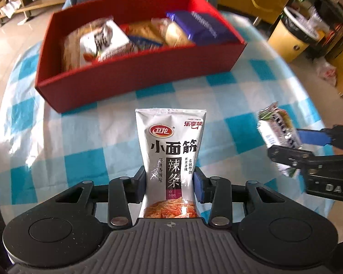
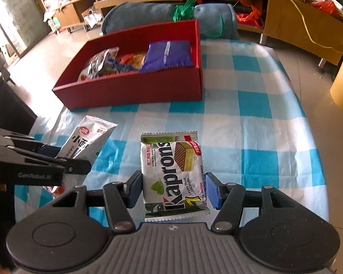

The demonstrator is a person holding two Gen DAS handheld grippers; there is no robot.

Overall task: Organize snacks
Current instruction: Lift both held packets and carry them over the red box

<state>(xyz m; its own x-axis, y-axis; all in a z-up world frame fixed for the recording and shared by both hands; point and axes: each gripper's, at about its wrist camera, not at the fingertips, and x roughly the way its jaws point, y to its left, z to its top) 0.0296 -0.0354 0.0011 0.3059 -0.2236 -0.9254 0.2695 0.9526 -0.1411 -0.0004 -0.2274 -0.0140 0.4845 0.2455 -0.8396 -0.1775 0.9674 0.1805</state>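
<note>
Latiao pouch (image 1: 171,159), grey with red strips printed at the bottom, sits pinched between the pads of the left gripper (image 1: 170,186), held above the checked tablecloth (image 1: 84,137), short of the red box (image 1: 135,77). Kaprons wafer pack (image 2: 172,175) is clamped the same way in the right gripper (image 2: 173,188), jaws closed in on both its side edges, also over the cloth and near the box front wall. Box is already part full: purple pack (image 2: 167,54) at the right end, crinkly bags at the left.

Risks, as a guess: both pouches are slick film held low down, so either could slip or swing on the way in; both grippers heading to the box together could bump; a pack dropped onto the piled left end may slide out over the wall.

Hard to read: box contents are blurred in the left view, middle packs unidentifiable. Pouch bottoms are hidden behind the gripper bodies.
</note>
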